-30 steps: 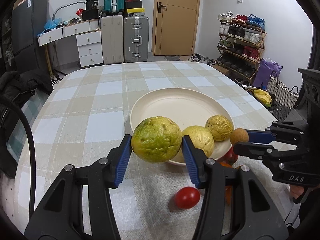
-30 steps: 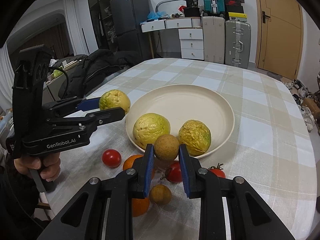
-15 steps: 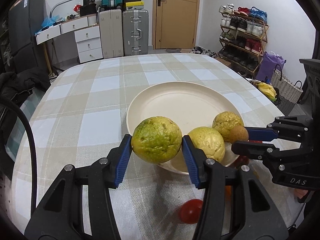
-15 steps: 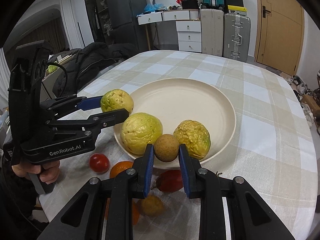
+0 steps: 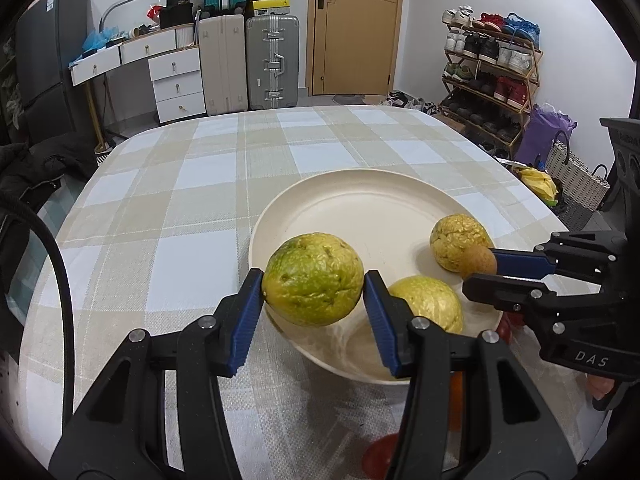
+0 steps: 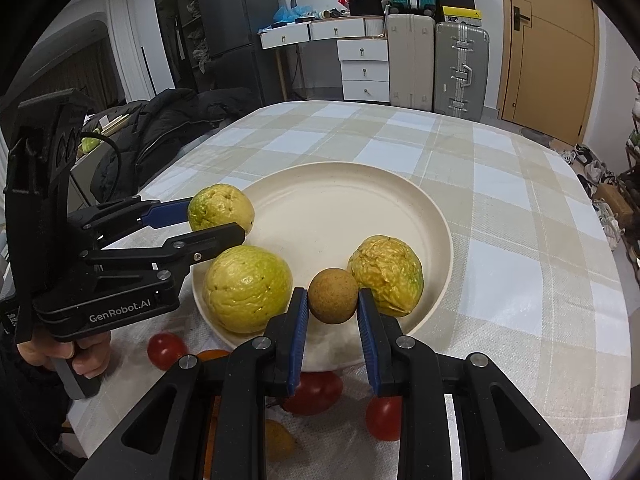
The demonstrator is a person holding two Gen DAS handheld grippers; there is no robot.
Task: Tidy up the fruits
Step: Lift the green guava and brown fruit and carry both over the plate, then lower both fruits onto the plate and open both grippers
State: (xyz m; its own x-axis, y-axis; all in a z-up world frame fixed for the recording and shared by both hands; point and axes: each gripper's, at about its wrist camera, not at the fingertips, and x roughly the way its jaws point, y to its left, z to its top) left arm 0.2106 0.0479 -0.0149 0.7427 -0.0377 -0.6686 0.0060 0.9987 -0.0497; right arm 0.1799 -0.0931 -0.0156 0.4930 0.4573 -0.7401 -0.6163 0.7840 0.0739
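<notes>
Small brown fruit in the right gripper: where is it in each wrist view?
Left wrist: small brown fruit at right of centre, between the right gripper's fingers, against a wrinkled yellow fruit.
Right wrist: lower centre, pinched between the blue pads.
Shared landmark: the cream plate.

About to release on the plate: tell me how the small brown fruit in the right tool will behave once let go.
The brown fruit looks round, so it will probably roll on the smooth plate. The yellow fruit beside it may stop it. It seems firm, since the right tool leaves no visible dent.
</notes>
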